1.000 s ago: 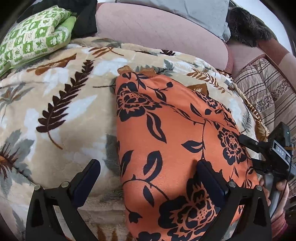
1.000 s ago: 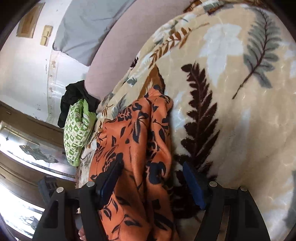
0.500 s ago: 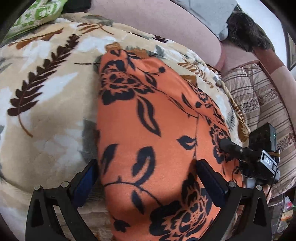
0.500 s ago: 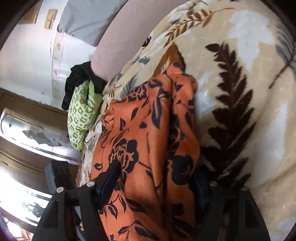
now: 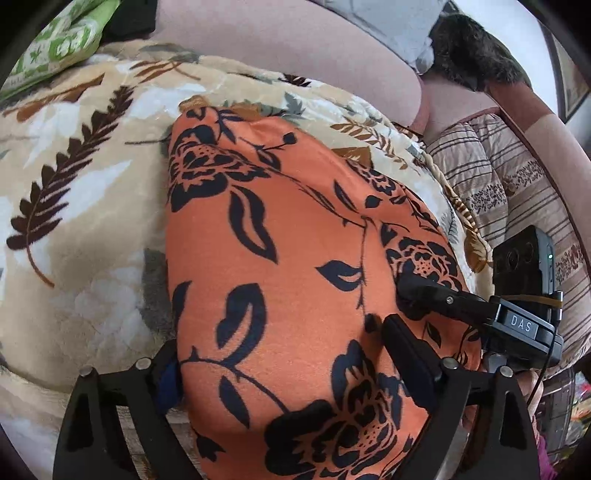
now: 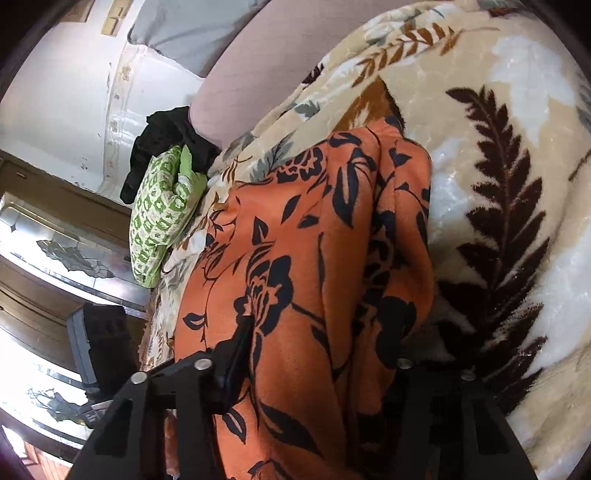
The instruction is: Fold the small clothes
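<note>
Sofa (image 5: 280,55): pinkish back cushion runs across the top of the left wrist view, with a grey pillow (image 5: 388,26) leaning on it.
Blanket (image 5: 85,236): beige plush with brown fern leaves, spread over the seat.
Striped cover (image 5: 517,192): brown and cream stripes, to the right of the blanket.
Orange garment (image 5: 295,280): black flower print, folded into a long strip lying on the blanket, near end at both grippers.
Green pillow (image 6: 159,221): green-and-white pattern, at the blanket's far edge, a black cloth (image 6: 166,144) bunched against it.
Left gripper (image 5: 280,373): fingers spread wide, one on each side of the garment's near end, cloth filling the gap; whether they press it, I cannot tell.
Right gripper (image 6: 321,354): fingers either side of the garment's layered edge, one on top and one mostly hidden under the cloth; grip cannot be told. In the left view it reaches onto the garment's right edge (image 5: 436,295).
</note>
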